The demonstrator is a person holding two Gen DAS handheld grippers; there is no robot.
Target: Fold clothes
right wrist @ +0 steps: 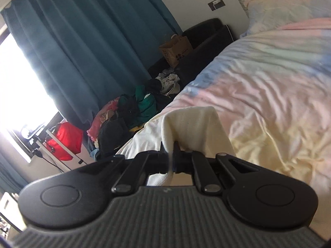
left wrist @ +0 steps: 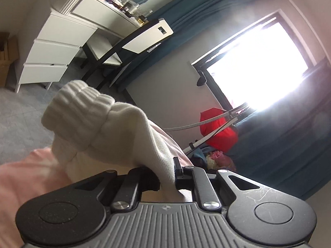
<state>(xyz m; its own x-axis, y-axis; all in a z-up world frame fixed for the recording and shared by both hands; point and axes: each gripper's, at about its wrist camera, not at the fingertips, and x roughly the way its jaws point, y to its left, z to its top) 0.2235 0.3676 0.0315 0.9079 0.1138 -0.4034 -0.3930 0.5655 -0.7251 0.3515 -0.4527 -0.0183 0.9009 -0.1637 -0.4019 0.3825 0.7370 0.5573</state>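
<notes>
Nearest the left wrist lens, the left black two-finger gripper is clenched on a cream knitted garment with a ribbed cuff; the cloth is pinched between its fingertips and rises from them toward 11 o'clock, the ribbed cuff bunched at the top. Beneath the garment, at 8 o'clock, lies a pale pink blurred bedcover. Farther off, at 10 o'clock, stands a white chest of drawers, a black-and-white chair beside it; a red bag sits at 3 o'clock under a bright window framed by teal curtains

From the right wrist view, the right black two-finger gripper is likewise clamped on the same cream knit, a fold of it gripped between the jaws and draping up toward 12 o'clock. It rests on the pastel tie-dye bedspread that fills 1 to 4 o'clock. Beyond the bed edge, at 10 o'clock, a heap of mixed clothes lies on the floor, with a brown paper bag farther back
</notes>
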